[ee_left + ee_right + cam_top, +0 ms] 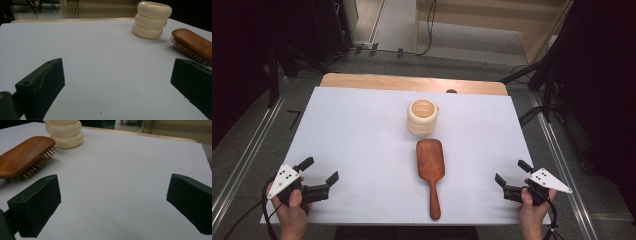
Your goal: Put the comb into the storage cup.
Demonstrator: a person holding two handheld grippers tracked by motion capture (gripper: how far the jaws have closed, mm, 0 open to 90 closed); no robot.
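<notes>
A brown wooden hairbrush (430,170) lies bristles down in the middle of the white table, handle toward me; it also shows as the hairbrush (192,45) and the hairbrush (23,156). Just beyond its head stands a cream ribbed cup (422,117), upright, seen too as the cup (152,20) and the cup (65,132). My left gripper (319,170) rests at the near left corner, open, nothing between its jaws. At the near right, my right gripper (512,173) is open and empty as well. Both are well apart from the brush.
The white table sheet (362,140) covers a wooden top whose far edge (412,82) shows. Black stands and cables (532,115) sit beyond the table's right side. Metal floor rails (242,160) run along both sides.
</notes>
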